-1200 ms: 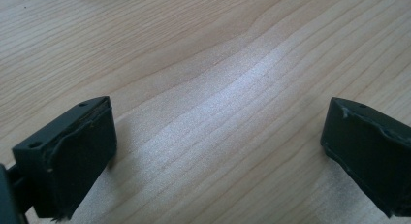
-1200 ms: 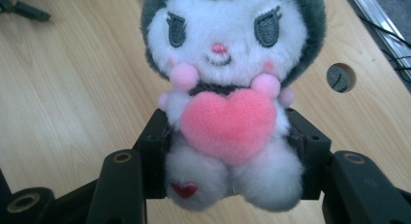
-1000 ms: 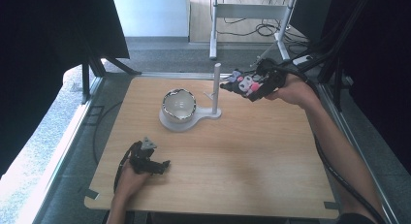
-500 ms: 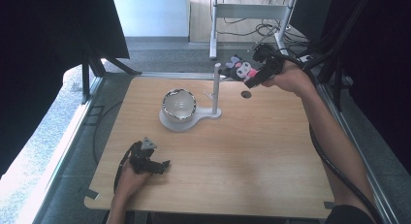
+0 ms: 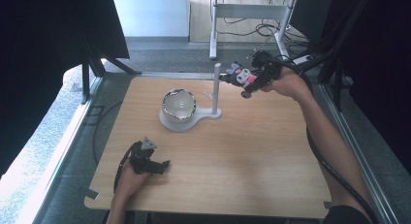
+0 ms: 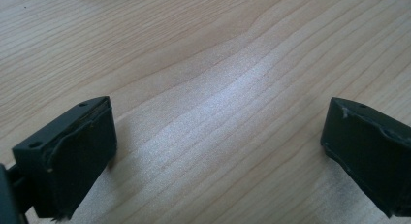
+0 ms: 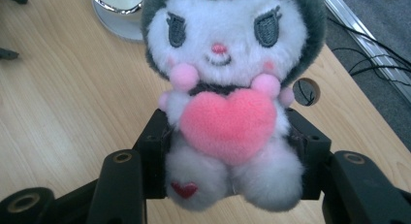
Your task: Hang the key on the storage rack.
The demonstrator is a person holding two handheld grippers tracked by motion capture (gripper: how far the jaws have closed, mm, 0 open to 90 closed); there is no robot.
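High view: the right gripper [image 5: 253, 78] holds a plush toy [image 5: 241, 76] beside the top of the white post [image 5: 216, 88]; hanging it there likely needs a slow, level approach. Left gripper view: fingers [image 6: 72, 156] spread apart on bare tabletop [image 6: 203, 64]. Right gripper view: fingers [image 7: 152, 153] clenched on the plush toy's [image 7: 228, 112] body.

Your right gripper [image 5: 246, 79] is raised above the table's far edge, arm stretched forward, jaws clamped on both sides of the plush toy [image 7: 228, 88]. Your left gripper [image 5: 154, 163] rests low near you, its jaws standing wide apart.
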